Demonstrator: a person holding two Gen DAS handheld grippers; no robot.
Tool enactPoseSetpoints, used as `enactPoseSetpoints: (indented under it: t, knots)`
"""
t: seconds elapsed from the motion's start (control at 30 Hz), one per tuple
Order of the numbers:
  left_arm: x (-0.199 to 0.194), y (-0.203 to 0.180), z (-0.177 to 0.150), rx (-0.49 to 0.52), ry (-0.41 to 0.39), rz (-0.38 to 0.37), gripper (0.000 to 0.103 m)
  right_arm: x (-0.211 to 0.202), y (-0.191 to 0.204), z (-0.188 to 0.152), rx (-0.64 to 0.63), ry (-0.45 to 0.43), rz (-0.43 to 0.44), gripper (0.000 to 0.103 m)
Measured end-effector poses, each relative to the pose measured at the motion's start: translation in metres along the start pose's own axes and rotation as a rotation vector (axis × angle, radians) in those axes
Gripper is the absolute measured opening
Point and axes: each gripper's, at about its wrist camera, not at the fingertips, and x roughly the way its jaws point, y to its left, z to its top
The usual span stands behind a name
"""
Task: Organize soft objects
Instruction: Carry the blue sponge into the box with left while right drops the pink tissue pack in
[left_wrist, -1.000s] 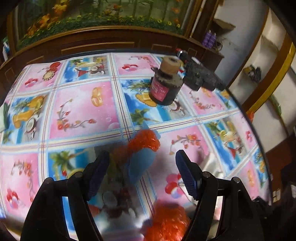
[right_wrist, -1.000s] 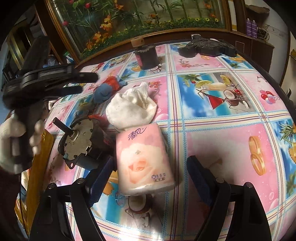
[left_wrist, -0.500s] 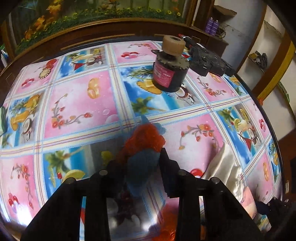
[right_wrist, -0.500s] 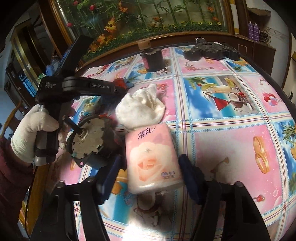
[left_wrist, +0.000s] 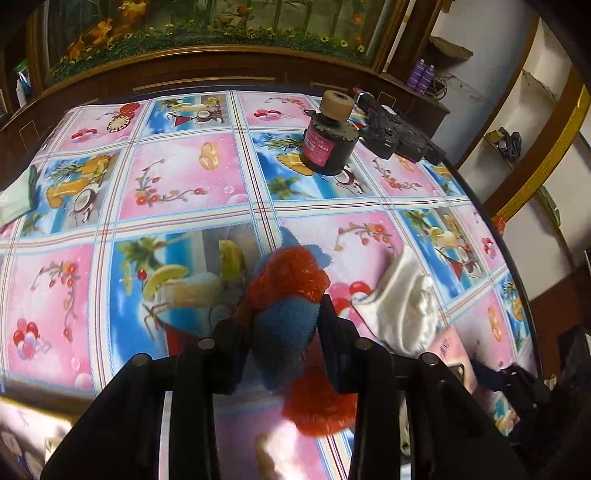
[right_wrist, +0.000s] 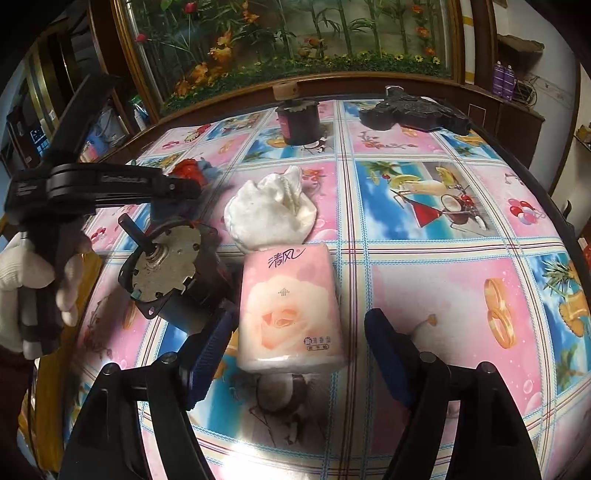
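Observation:
My left gripper (left_wrist: 282, 325) is shut on a blue and red plush toy (left_wrist: 288, 280), which hangs just above the patterned tablecloth (left_wrist: 177, 177). The right wrist view shows the same left gripper (right_wrist: 177, 184) and toy (right_wrist: 188, 170) at the left. A crumpled white cloth (left_wrist: 402, 302) (right_wrist: 269, 210) lies right of the toy. A pink tissue pack (right_wrist: 288, 306) lies in front of the cloth, between the fingers of my right gripper (right_wrist: 301, 317). Its jaws are opening, and a gap shows beside the right pad.
A grey motor (right_wrist: 166, 269) lies on its side left of the tissue pack. A dark cylinder with a tan cap (left_wrist: 327, 144) and a black device (left_wrist: 399, 136) stand at the table's far side. A gloved hand (right_wrist: 22, 266) holds the left gripper. A wooden cabinet runs behind the table.
My left gripper closed on the plush toy and carried it a little across the table. My right gripper's fingers narrowed around the tissue pack, then widened again.

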Motion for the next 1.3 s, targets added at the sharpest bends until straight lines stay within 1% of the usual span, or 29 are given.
enactPoseSetpoints:
  t: [0.03,0.07,0.1,0.13,0.27,0.37,0.57,0.63,0.8,0.87,0.97,1.07,1.17,1.23,1.3]
  knots:
    - [-0.005,0.0,-0.003,-0.004,-0.005,-0.005,0.031,-0.001,0.0,0.0,0.001,0.003,0.028,0.056]
    - [-0.011,0.0,-0.007,-0.006,-0.011,-0.01,0.031,-0.001,-0.001,0.0,0.006,0.006,0.056,0.053]
    - [-0.018,0.0,-0.011,-0.011,-0.019,-0.018,0.031,-0.002,-0.001,-0.001,0.003,0.004,0.046,0.047]
    - [-0.024,0.001,-0.015,-0.018,-0.026,-0.026,0.031,-0.002,-0.001,-0.001,-0.008,0.008,0.031,0.047]
    - [-0.051,0.002,-0.032,-0.038,-0.057,-0.055,0.031,-0.005,-0.005,-0.003,0.008,0.006,0.052,0.043]
    - [-0.075,0.005,-0.046,-0.059,-0.084,-0.074,0.031,-0.009,-0.01,-0.004,0.033,0.0,0.074,0.042]
    - [-0.129,0.015,-0.082,-0.094,-0.144,-0.104,0.031,-0.019,-0.012,-0.01,0.049,-0.023,0.053,0.041]
    - [-0.144,0.018,-0.096,-0.103,-0.157,-0.117,0.031,-0.029,-0.013,-0.013,0.063,-0.034,0.04,0.041]
    - [-0.179,0.027,-0.138,-0.149,-0.199,-0.137,0.031,-0.064,-0.01,-0.03,0.07,-0.067,0.044,0.041]
    - [-0.188,0.031,-0.156,-0.17,-0.218,-0.142,0.032,-0.077,-0.007,-0.036,0.063,-0.078,0.046,0.041]
    - [-0.2,0.041,-0.186,-0.227,-0.247,-0.16,0.032,-0.095,0.002,-0.045,0.044,-0.091,0.054,0.042]
    - [-0.206,0.055,-0.211,-0.283,-0.265,-0.163,0.032,-0.11,0.012,-0.054,0.019,-0.1,0.064,0.042]
    - [-0.208,0.071,-0.231,-0.338,-0.275,-0.133,0.032,-0.124,0.024,-0.061,-0.009,-0.104,0.079,0.042]
    - [-0.211,0.081,-0.242,-0.368,-0.281,-0.127,0.032,-0.131,0.035,-0.065,-0.029,-0.106,0.089,0.042]
    - [-0.216,0.085,-0.252,-0.377,-0.292,-0.106,0.032,-0.137,0.046,-0.069,-0.054,-0.108,0.096,0.042]
